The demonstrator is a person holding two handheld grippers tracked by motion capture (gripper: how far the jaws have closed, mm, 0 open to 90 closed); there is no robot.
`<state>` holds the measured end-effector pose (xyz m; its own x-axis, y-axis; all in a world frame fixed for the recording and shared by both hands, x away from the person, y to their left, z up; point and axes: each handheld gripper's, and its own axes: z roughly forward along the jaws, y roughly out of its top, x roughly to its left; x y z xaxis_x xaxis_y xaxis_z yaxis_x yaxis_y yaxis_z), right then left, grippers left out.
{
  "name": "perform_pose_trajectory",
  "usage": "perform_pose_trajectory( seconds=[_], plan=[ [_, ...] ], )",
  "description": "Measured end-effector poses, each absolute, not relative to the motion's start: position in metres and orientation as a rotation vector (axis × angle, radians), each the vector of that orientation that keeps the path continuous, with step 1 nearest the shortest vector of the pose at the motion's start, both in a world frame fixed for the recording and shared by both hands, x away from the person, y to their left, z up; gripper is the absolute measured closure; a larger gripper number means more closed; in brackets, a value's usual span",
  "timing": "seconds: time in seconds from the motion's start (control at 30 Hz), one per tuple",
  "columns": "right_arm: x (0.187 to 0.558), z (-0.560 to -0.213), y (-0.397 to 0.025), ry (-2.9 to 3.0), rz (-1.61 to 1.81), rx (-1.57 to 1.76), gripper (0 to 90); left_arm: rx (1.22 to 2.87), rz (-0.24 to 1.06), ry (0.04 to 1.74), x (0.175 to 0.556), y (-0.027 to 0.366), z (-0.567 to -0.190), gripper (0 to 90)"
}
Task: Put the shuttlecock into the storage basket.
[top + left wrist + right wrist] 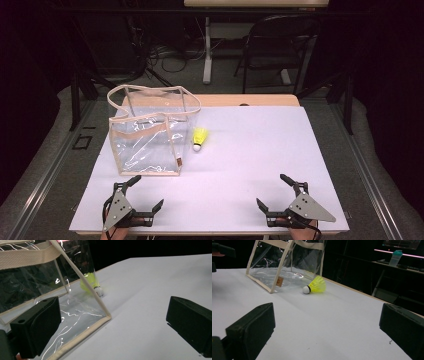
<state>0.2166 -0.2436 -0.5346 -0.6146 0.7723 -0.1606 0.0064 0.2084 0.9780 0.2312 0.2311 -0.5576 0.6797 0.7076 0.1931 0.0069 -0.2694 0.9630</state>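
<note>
Yellow shuttlecock (199,138) lies on its side beside clear bag (150,131); left hand-held gripper (148,193) and right hand-held gripper (271,191) both released, low at bench (260,150) near edge.

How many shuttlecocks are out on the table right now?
1. The yellow shuttlecock lies on its side on the white table, just right of the clear bag, outside it. The bag looks empty.

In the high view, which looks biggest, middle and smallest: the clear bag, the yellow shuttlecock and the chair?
1. Clear bag
2. Chair, though it sits farther back, so its real size is unsure
3. Shuttlecock
</note>
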Motion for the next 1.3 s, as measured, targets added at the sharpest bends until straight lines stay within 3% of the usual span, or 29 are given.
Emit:
perform_pose_trajectory(
  seconds=[1.3],
  plan=[
    [0.260,-0.534,-0.222,2.059,1.359,0.787,0.0,1.747,0.743,0.584,0.232,0.229,-0.559,0.0]
  ],
)
